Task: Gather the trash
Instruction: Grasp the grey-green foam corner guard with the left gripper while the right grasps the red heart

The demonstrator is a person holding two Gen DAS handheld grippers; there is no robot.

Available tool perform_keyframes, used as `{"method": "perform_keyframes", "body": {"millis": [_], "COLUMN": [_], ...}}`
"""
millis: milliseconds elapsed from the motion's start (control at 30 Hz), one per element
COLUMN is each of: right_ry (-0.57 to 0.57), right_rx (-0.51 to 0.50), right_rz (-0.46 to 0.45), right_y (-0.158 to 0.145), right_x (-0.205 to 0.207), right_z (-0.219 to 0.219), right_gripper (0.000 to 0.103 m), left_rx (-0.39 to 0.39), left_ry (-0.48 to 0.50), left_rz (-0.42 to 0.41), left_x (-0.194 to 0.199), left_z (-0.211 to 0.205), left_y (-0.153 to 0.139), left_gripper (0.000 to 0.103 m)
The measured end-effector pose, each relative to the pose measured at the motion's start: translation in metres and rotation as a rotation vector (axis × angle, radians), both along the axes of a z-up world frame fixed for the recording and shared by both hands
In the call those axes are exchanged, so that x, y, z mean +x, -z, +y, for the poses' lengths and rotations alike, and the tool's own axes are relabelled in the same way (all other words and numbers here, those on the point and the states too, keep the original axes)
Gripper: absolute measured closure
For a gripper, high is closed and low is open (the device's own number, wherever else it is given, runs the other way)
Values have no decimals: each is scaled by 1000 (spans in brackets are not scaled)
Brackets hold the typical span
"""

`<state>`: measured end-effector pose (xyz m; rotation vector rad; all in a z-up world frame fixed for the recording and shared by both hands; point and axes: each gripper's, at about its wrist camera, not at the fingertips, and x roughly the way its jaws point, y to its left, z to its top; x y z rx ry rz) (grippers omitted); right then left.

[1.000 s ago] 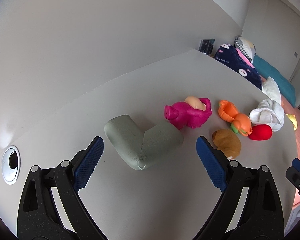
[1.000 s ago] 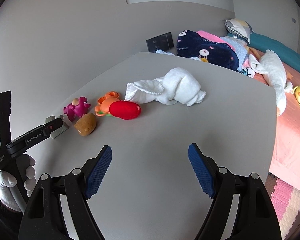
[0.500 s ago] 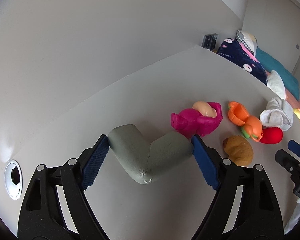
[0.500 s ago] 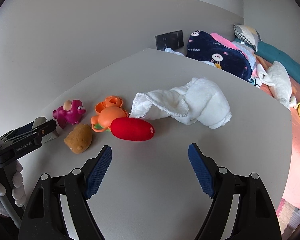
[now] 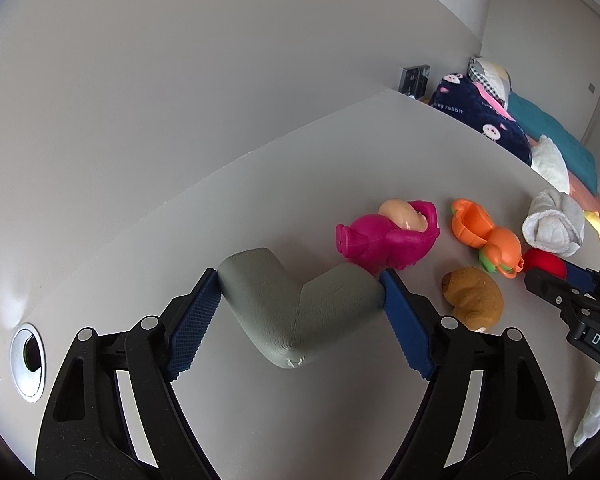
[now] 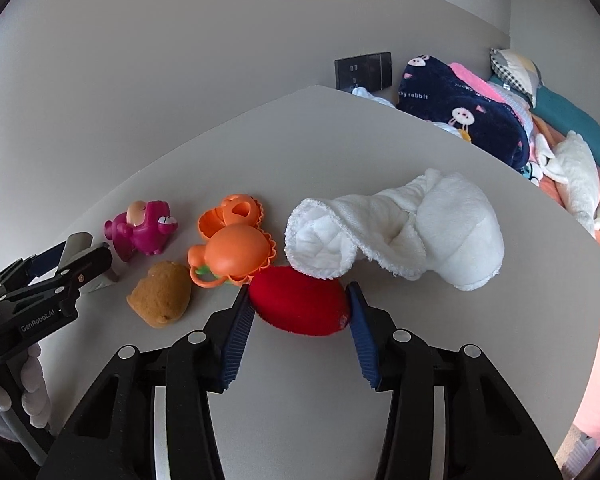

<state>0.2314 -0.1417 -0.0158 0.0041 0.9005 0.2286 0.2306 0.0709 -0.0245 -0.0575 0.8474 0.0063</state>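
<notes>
Grey-white surface: one matte table (image 6: 480, 320), plain, with one round metal-ringed cable hole (image 5: 28, 362) near its left end.
Room: pale bare walls; one dark wall panel (image 6: 363, 70) behind the table's far corner; a bed beside the table with teal sheet, one navy rabbit-print blanket (image 6: 460, 116), one checked pillow and white plush items.
Grey piece: one L-shaped foam corner guard (image 5: 296, 312), lying on the table between the left gripper's fingers.
Left gripper (image 5: 300, 294): its jaws have just been closing, and both blue pads now press on the two ends of the corner guard.
Red piece: one soft red oval object (image 6: 300, 304), on the table, touching the edge of the white towel.
Right gripper (image 6: 298, 306): its jaws have just been closing around the red object; both pads appear to touch its sides, though the contact on the right is hard to judge.
Toys, counted: one magenta figure (image 6: 142, 232), one orange plastic toy (image 6: 232, 248), one brown plush lump (image 6: 162, 298), set close together.
Cloth: one rolled white towel (image 6: 400, 228), on the table beyond the red object.
</notes>
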Motion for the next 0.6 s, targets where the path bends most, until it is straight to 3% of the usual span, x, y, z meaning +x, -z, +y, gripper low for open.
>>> {"method": "perform_keyframes", "body": {"millis": [400, 600], "right_ry": [2, -5], "right_rx": [44, 56], "right_rz": [12, -11], "right_y": [-19, -37], "right_x": [-32, -51], "right_z": [-15, -24], "right_gripper": [55, 55], "left_rx": [66, 69], "left_ry": [26, 28], "left_rz": [-20, -37], "left_x": [-4, -17], "left_z": [-14, -20], "left_y": [-2, -16], "left_gripper": [26, 27]}}
